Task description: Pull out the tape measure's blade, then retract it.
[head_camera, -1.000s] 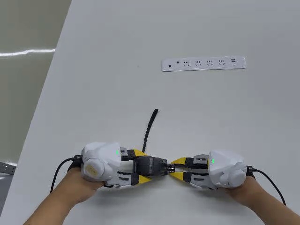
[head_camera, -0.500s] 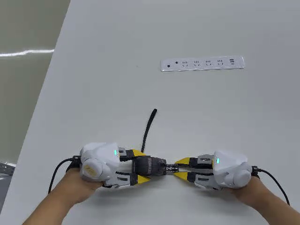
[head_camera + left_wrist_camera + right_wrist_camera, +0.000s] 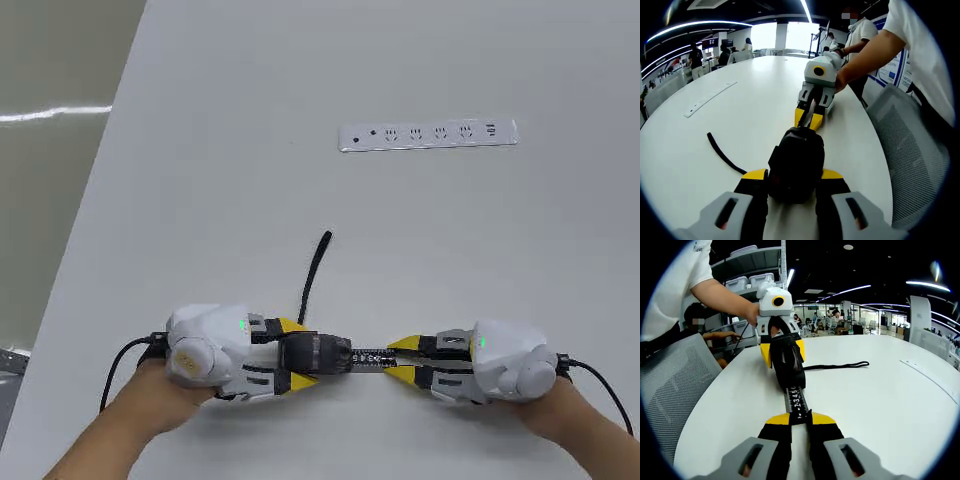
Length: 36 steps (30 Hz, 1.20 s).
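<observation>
Head view, left to right: grey floor (image 3: 50, 150) past the left edge of the white table (image 3: 250, 150). Left hand (image 3: 160, 390) holds the left gripper (image 3: 300, 353) low at the near edge, pointing right. Its yellow-tipped jaws are closed partway around the black tape measure (image 3: 316, 353), one on each side of the case, gripping it firmly. In the left gripper view the case (image 3: 796, 162) sits between the two yellow pads and juts out past them. The tape's black wrist strap (image 3: 312, 275) trails from the case away across the table, lying flat and slightly curved. From the case's right side a short stretch of blade (image 3: 370, 356) is out, running straight to the right gripper (image 3: 399, 359), which faces the left one. Its jaws are pinched nearly together on the blade's end; in the right gripper view the blade (image 3: 796, 397) shows numerals 2 to 5 just ahead of the tips, and the end hook is hidden between the pads, probably clamped there. The grippers are near each other, not touching. Right hand (image 3: 548, 402) holds the right gripper from the far right. Well beyond, toward the table's middle right, a white power strip (image 3: 428, 134) lies flat. Cannot tell whether the case rests on the table or hangs just above it.
</observation>
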### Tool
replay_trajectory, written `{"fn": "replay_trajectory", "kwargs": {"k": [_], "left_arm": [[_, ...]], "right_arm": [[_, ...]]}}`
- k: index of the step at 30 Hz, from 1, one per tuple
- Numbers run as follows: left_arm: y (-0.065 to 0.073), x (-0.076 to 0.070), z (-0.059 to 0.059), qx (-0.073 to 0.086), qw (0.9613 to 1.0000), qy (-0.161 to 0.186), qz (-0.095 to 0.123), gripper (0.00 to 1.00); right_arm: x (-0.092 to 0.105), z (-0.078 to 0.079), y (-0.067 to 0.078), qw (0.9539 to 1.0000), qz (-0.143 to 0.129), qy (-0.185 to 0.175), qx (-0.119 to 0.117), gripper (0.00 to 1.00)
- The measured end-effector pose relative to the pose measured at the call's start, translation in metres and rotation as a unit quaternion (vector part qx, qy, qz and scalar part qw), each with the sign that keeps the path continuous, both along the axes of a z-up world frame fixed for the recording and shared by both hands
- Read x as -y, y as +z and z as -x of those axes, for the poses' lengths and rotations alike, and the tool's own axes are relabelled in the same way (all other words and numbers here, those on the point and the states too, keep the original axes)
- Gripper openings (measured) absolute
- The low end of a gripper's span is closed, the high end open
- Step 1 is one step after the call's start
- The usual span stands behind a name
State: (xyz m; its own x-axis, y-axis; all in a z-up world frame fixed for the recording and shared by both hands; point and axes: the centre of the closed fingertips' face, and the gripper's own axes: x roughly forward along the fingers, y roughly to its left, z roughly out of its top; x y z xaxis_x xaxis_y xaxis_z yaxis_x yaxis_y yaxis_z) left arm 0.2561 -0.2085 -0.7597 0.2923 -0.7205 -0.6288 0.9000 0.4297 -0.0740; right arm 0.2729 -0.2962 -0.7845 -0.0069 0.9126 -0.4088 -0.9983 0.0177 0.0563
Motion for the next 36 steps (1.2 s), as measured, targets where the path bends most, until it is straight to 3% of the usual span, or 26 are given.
{"fn": "replay_trajectory", "kwargs": {"k": [36], "left_arm": [[0.000,-0.002,0.001,0.000,1.0000,-0.002,0.000,0.33]], "right_arm": [[0.049,-0.009,0.001,0.9996,0.011,-0.026,-0.006,0.10]]}}
